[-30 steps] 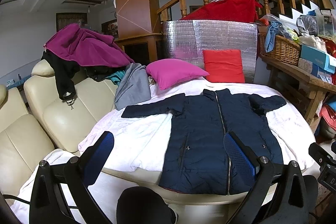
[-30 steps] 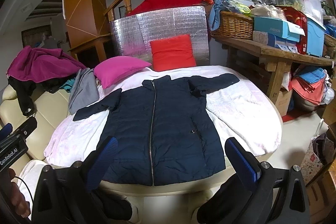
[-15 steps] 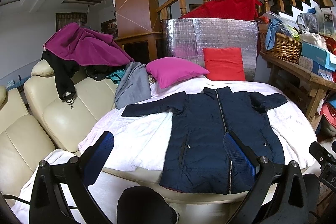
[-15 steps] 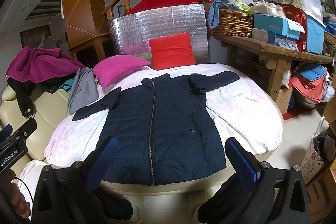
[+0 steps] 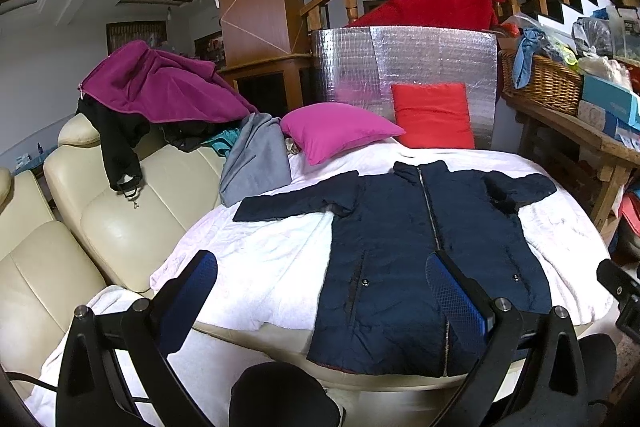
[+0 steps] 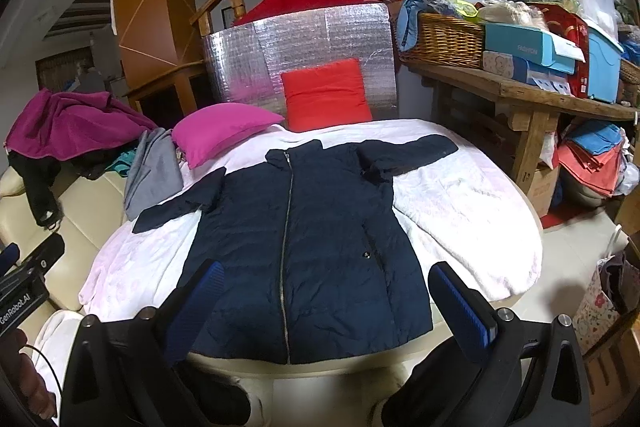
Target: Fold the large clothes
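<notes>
A navy zip-up padded jacket (image 5: 420, 251) lies flat and face up on a round table under a white cloth (image 5: 256, 259), sleeves spread to both sides. It also shows in the right wrist view (image 6: 312, 247). My left gripper (image 5: 320, 287) is open and empty, held above the table's near edge. My right gripper (image 6: 326, 291) is open and empty, above the jacket's hem. The other gripper's body shows at the left edge of the right wrist view (image 6: 24, 275).
A pink pillow (image 5: 336, 131) and a red pillow (image 5: 434, 115) lie at the table's far side before a silver foil panel (image 5: 400, 63). A cream sofa (image 5: 100, 219) with a purple garment (image 5: 156, 87) and a grey garment (image 5: 256, 163) stands left. A cluttered wooden bench (image 6: 520, 95) stands right.
Both grippers have risen and drawn back slightly, so the jacket sits a little lower and farther in view. The jacket has not moved. Both grippers stay open.
</notes>
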Motion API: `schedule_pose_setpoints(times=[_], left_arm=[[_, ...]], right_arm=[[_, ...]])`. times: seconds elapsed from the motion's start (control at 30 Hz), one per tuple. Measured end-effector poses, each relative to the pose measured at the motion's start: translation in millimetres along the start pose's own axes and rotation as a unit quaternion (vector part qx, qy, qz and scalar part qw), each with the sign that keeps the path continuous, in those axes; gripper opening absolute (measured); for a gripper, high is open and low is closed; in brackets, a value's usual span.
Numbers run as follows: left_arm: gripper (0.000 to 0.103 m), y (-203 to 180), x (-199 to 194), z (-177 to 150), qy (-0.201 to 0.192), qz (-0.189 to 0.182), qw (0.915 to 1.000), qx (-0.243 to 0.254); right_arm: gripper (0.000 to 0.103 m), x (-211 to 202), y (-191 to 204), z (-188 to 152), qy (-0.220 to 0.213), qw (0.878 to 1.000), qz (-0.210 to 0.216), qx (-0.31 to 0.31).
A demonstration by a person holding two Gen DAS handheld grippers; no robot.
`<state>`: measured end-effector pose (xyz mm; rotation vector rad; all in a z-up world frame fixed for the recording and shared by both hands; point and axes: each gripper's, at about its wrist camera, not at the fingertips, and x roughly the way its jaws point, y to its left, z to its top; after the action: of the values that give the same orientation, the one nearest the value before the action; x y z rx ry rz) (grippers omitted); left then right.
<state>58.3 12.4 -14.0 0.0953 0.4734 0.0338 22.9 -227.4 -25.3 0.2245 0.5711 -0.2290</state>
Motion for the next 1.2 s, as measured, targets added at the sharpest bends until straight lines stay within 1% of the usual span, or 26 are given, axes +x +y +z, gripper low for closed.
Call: schedule_pose_setpoints(times=[0.17,0.23,0.3,0.37,0.43,0.47,0.5,0.53,0.57,0.6,0.63,0.67,0.7,0.77,0.8,0.83,0.87,0.93,0.97,1.0,1.03,1.07,1.17,1.2], left_arm=[[0.103,-6.0,24.4,9.1,0.011,0.008,0.9999,0.006],[0.103,-10.9,39.2,13.9,0.016,0.010,0.9998,0.010],[0.103,-19.3,64.7,21.6,0.031,0.001,0.9995,0.013],[0.103,-31.4,103.2,28.7,0.062,-0.021,0.9978,0.008],[0.103,-44.2,139.7,31.9,0.082,-0.029,0.9961,0.008],[0.103,-54.5,165.5,32.0,0.097,-0.031,0.9948,0.012],[0.103,-66.1,194.6,30.4,0.117,-0.034,0.9924,0.017],[0.103,-78.3,230.1,26.6,0.145,-0.044,0.9882,0.019],[0.103,-85.3,250.5,23.4,0.162,-0.048,0.9854,0.018],[0.103,-94.9,282.3,16.9,0.187,-0.047,0.9811,0.018],[0.103,-101.0,303.4,11.8,0.200,-0.042,0.9788,0.017],[0.103,-108.4,333.2,4.9,0.217,-0.034,0.9755,0.015],[0.103,-112.3,350.0,0.9,0.225,-0.029,0.9738,0.009],[0.103,-117.0,382.3,-3.7,0.233,-0.014,0.9723,-0.004],[0.103,-118.1,391.2,-3.9,0.231,-0.009,0.9729,-0.006],[0.103,-120.1,399.2,-3.9,0.228,-0.005,0.9737,-0.005],[0.103,-123.0,408.1,-5.2,0.226,-0.004,0.9740,-0.001],[0.103,-126.4,419.5,-9.5,0.230,-0.002,0.9732,0.010],[0.103,-128.8,428.4,-14.6,0.242,0.005,0.9702,0.021],[0.103,-130.5,434.4,-18.2,0.253,0.007,0.9670,0.026],[0.103,-131.8,440.8,-22.0,0.264,0.003,0.9640,0.030],[0.103,-132.3,444.5,-23.9,0.270,0.002,0.9623,0.031],[0.103,-134.4,452.9,-27.7,0.278,-0.006,0.9600,0.035],[0.103,-133.7,454.2,-27.8,0.280,-0.010,0.9593,0.030]], right_arm=[[0.103,27.4,-5.3,17.5,0.006,1.000,-0.002,0.006],[0.103,44.9,-9.6,27.2,0.009,1.000,-0.001,0.012],[0.103,65.4,-17.1,37.6,0.012,1.000,-0.001,0.021],[0.103,92.4,-30.6,50.4,0.020,0.999,0.002,0.038],[0.103,119.3,-45.7,62.8,0.025,0.998,0.008,0.053],[0.103,142.2,-60.0,72.2,0.033,0.997,0.010,0.067],[0.103,160.3,-71.8,79.5,0.038,0.996,0.020,0.078],[0.103,174.3,-81.3,84.0,0.042,0.995,0.030,0.087],[0.103,197.4,-97.8,91.7,0.050,0.993,0.043,0.103],[0.103,221.0,-116.0,99.0,0.056,0.990,0.046,0.121],[0.103,243.1,-133.2,105.7,0.061,0.987,0.053,0.137],[0.103,261.5,-147.1,110.5,0.067,0.985,0.058,0.151],[0.103,281.4,-161.0,115.4,0.074,0.981,0.060,0.166],[0.103,327.3,-196.4,126.4,0.083,0.972,0.064,0.209],[0.103,351.0,-214.5,131.8,0.084,0.966,0.065,0.234],[0.103,371.6,-230.1,136.1,0.083,0.960,0.076,0.257],[0.103,388.8,-242.5,139.3,0.083,0.953,0.084,0.279],[0.103,425.0,-267.8,143.1,0.080,0.935,0.090,0.333],[0.103,444.3,-279.7,144.2,0.082,0.926,0.092,0.357],[0.102,462.3,-291.4,144.4,0.082,0.917,0.090,0.380],[0.101,480.9,-303.3,144.3,0.082,0.909,0.074,0.401],[0.099,493.2,-311.1,144.6,0.082,0.906,0.066,0.411],[0.089,531.5,-333.2,142.4,0.080,0.890,0.054,0.447],[0.086,540.5,-337.5,141.8,0.080,0.886,0.049,0.454]])
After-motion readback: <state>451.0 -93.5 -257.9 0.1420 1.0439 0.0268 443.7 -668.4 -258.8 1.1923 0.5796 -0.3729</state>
